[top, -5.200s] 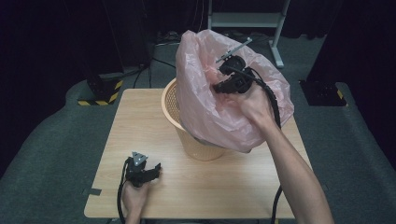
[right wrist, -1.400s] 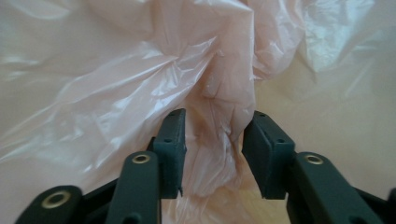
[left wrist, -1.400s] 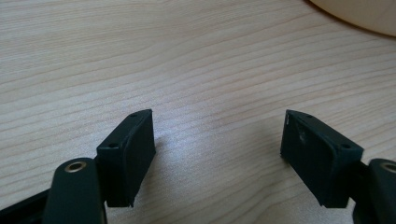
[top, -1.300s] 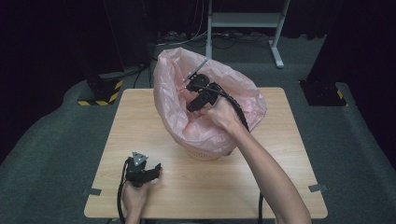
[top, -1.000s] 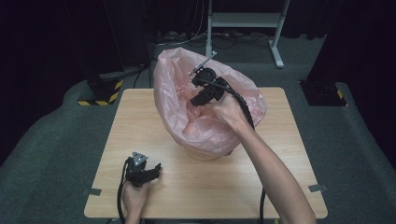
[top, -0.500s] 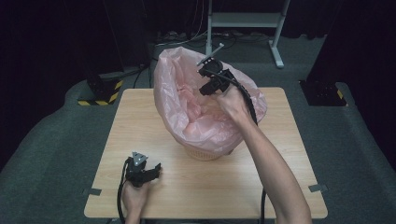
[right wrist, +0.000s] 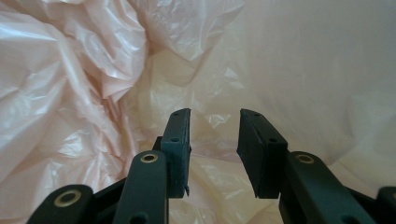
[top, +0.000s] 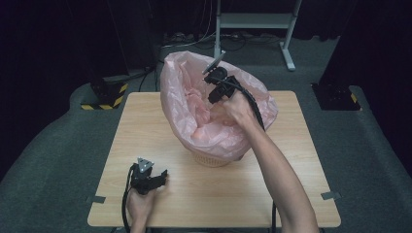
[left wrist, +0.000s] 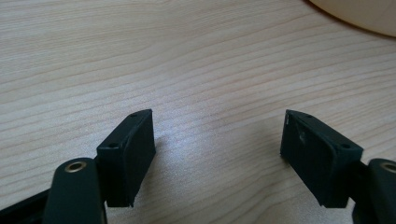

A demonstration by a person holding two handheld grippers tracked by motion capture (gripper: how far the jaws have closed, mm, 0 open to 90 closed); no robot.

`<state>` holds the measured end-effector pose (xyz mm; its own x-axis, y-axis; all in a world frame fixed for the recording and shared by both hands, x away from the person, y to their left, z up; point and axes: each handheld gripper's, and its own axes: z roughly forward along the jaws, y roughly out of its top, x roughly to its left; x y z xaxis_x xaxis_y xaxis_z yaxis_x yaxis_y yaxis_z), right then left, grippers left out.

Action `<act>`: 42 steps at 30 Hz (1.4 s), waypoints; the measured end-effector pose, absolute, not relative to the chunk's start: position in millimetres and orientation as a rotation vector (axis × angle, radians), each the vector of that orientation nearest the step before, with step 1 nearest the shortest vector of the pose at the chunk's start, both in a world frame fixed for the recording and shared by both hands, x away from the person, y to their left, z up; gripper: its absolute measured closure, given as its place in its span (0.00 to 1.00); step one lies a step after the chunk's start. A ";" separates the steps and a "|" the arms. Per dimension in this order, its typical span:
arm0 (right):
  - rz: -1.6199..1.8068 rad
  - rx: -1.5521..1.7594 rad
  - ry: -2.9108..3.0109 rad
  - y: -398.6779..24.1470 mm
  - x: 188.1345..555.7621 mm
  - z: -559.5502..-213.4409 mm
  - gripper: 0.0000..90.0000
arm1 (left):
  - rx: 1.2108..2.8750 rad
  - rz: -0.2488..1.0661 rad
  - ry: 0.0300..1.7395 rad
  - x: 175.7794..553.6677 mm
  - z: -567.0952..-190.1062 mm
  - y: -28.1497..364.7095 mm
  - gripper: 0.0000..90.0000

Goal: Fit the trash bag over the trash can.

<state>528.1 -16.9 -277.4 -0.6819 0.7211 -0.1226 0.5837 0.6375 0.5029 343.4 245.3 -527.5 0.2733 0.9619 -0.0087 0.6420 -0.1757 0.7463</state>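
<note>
Pink plastic, thin and crinkled, is the material of the bag (top: 194,104) that lines the basket (top: 210,159) near the middle of the wooden table (top: 291,160), toward its far edge. The bag hangs over the rim of the basket on all sides, and of the basket itself a pale strip shows at the bottom, on the person's side. The right gripper (top: 218,90) is held inside the mouth of the bag, near its far rim, with the person's right forearm (top: 277,170) reaching across the table to it. In the right gripper view the right gripper (right wrist: 214,140) has its two black jaws partly open, with a narrow gap; they have just been closing, and nothing is between them, while the folds of the bag (right wrist: 84,84) lie behind and around them. I cannot tell if a fingertip touches the plastic below.

The left gripper (top: 145,177) rests low on the table at the near left corner, held by the left hand (top: 140,206), well apart from the basket. In the left gripper view the left gripper (left wrist: 217,135) has its jaws wide open over the bare wood (left wrist: 140,56) and holds nothing; the curved edge of the basket (left wrist: 359,16) shows in the upper right corner
</note>
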 end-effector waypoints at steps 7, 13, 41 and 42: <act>0.712 1.013 2.519 -18.8 518.3 -262.3 0.70 | 1.905 0.638 1.444 343.4 -527.5 245.1 0.29; 0.689 1.014 2.521 -13.2 522.3 -264.7 0.70 | 1.904 0.637 1.443 343.4 -527.5 245.3 0.29; 0.861 0.942 2.535 7.9 512.7 -254.2 0.66 | 1.894 0.639 1.446 343.5 -527.8 244.6 0.29; 0.857 0.935 2.539 11.2 513.3 -255.2 0.66 | 1.893 0.639 1.447 343.5 -527.9 244.6 0.29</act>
<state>513.3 11.2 -255.2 -0.7422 0.6662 -0.0726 0.4859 0.6096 0.6263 343.5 244.6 -527.9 0.2680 0.9633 -0.0125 0.6396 -0.1682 0.7501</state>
